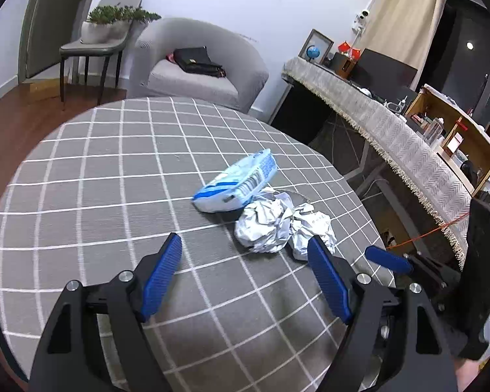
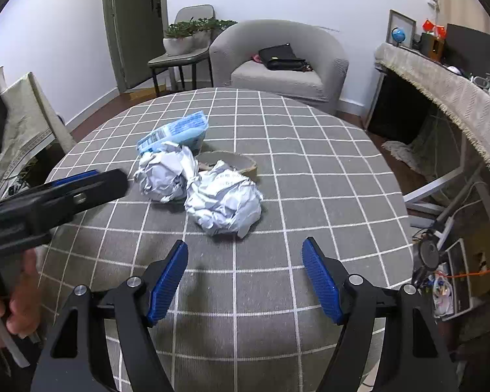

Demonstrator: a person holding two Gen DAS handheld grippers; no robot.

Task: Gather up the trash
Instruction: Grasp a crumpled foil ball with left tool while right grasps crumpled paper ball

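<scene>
Both tools (image 1: 245, 248) (image 2: 245, 254) tilt down, spread, over crumpled paper (image 2: 223, 201)

A home living room: armchair (image 2: 277, 65), checked tablecloth (image 2: 310, 163), potted plant (image 2: 186, 36).

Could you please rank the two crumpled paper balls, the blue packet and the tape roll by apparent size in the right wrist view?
1. Nearer paper ball
2. Farther paper ball and blue packet: too alike to rank
3. Tape roll, partly hidden
</scene>
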